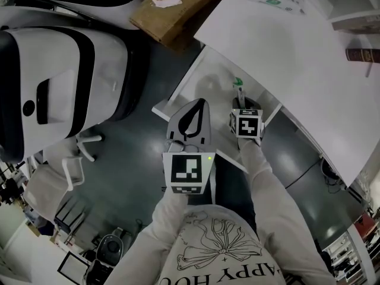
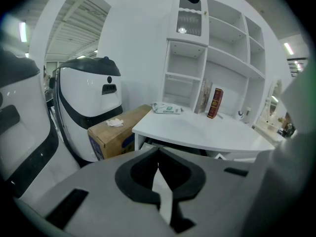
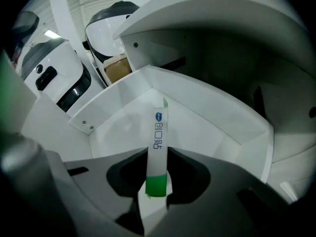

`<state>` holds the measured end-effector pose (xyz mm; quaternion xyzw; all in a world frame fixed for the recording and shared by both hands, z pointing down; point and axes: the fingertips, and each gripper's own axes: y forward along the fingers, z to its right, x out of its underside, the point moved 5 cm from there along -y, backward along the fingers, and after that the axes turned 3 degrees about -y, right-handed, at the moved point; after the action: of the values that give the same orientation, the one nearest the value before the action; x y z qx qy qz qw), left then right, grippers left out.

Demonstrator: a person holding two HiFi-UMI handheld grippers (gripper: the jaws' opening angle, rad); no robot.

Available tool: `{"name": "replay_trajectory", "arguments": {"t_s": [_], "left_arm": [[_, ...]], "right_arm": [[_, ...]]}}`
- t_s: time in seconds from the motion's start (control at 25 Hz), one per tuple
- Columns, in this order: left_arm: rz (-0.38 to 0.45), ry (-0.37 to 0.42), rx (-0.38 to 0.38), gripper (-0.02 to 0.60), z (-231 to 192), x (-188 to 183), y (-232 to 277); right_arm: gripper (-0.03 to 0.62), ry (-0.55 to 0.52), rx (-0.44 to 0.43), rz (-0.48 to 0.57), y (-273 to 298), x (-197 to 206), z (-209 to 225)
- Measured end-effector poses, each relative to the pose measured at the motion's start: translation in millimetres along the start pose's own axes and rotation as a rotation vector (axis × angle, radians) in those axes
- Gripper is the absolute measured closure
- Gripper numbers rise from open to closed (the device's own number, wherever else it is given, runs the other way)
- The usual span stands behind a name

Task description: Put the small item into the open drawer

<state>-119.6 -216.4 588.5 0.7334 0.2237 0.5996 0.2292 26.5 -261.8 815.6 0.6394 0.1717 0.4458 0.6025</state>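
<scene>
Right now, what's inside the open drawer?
The drawer shows only bare white floor. The stick packet is held over it, pinched in the right gripper, not lying inside yet. The gripper's body covers the drawer's near part, so what's there can't be seen.

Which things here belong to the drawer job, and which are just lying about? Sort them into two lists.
Belongs to the job:
- stick sachet, gripped by the right hand-held gripper
- open drawer

Just lying about:
- cardboard box
- pack of wipes
- red book
- white machine
</scene>
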Motion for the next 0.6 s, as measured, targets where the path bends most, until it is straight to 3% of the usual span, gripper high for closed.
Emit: {"name": "replay_trajectory", "arguments": {"t_s": [0.32,0.6], "left_arm": [[0.006,-0.003,0.007,0.577,-4.0,-1.4,-2.8],[0.048,0.005,0.004,0.577,-6.1,-22.1,-17.0]], "right_arm": [[0.467,0.000,-0.002,0.030,-8.3,-5.1,-1.7],[0.453,-0.004,0.025,0.183,-66.6,-35.7,-11.3]]}}
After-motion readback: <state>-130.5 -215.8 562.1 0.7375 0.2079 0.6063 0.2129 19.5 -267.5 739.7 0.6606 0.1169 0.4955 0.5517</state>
